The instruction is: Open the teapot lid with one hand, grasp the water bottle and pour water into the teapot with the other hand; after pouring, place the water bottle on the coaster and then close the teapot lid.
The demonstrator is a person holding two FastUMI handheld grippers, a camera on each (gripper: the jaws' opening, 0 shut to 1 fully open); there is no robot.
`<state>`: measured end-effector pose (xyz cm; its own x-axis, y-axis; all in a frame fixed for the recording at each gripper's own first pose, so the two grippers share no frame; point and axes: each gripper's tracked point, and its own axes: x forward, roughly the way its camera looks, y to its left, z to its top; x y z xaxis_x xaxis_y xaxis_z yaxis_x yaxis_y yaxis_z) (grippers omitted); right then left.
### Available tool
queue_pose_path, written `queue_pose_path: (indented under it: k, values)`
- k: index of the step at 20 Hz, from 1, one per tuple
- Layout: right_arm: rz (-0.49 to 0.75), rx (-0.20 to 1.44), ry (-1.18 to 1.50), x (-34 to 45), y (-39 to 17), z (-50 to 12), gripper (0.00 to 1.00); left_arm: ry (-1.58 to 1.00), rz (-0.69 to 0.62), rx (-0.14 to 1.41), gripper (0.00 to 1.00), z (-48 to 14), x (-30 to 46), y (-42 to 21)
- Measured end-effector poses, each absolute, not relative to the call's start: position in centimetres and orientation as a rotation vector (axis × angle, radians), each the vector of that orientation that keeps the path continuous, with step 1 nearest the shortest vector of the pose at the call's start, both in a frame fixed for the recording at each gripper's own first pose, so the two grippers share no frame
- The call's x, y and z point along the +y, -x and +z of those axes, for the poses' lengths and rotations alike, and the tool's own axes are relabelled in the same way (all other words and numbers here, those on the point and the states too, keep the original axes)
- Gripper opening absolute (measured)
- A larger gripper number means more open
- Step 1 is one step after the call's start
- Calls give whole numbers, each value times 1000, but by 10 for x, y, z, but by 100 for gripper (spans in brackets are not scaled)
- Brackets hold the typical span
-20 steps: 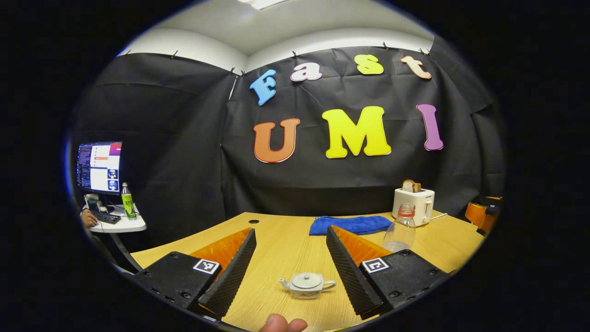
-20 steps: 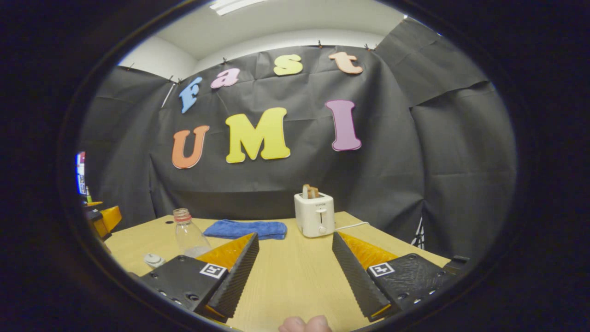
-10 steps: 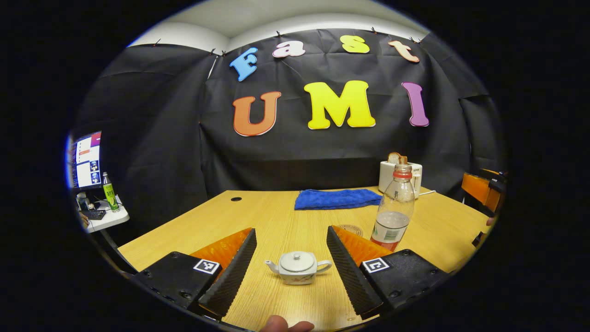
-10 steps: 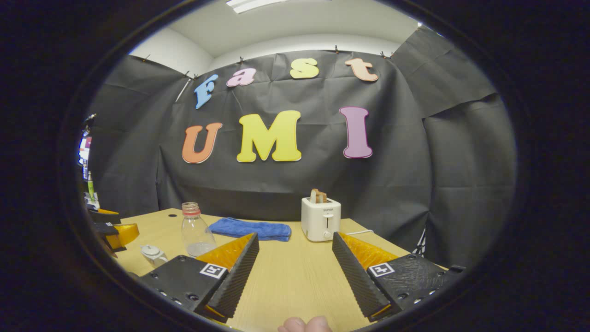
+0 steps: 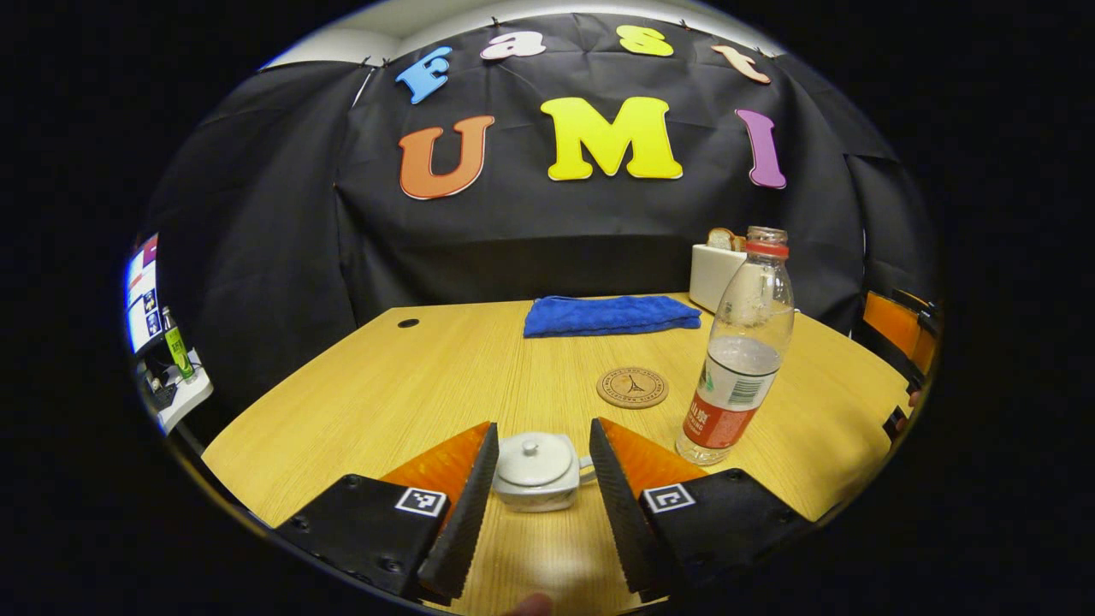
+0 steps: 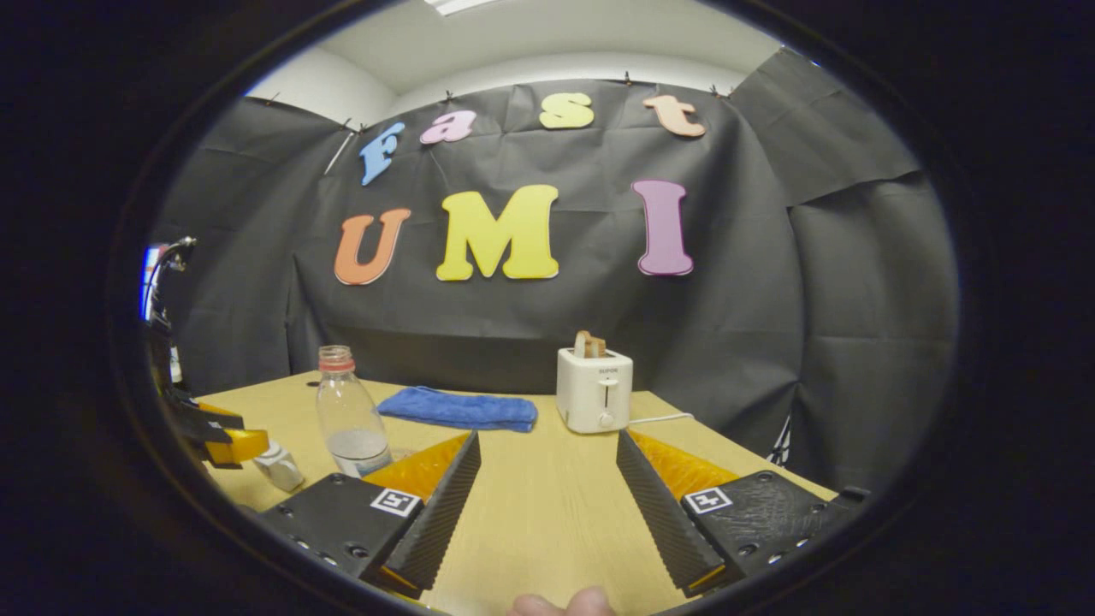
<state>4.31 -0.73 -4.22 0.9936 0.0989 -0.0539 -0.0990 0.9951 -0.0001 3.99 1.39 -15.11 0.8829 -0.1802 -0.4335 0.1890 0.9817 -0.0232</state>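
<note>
Wood surface w/ black cloth behind. Teapot (image 5: 536, 470) sits right btwn the left tongs (image 5: 537, 479), lid (image 5: 534, 458) still on; tongs spread wide, not touching it yet. Water bottle (image 5: 737, 346) upright just to its right, coaster (image 5: 632, 387) beyond. Right tongs (image 6: 547, 505) also wide open, empty, w/ bottle off to their left.
</note>
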Motion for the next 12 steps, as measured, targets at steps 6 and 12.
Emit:
queue_pose_path:
  k: [6, 12]
  values:
    - [97, 72, 4, -9, -52, -50, 96, -12, -173, 501, 34, -160, 15, -50]
    - [151, 78, 11, 4, -52, -51, 96, -18, -176, 504, 6, -161, 17, -51]
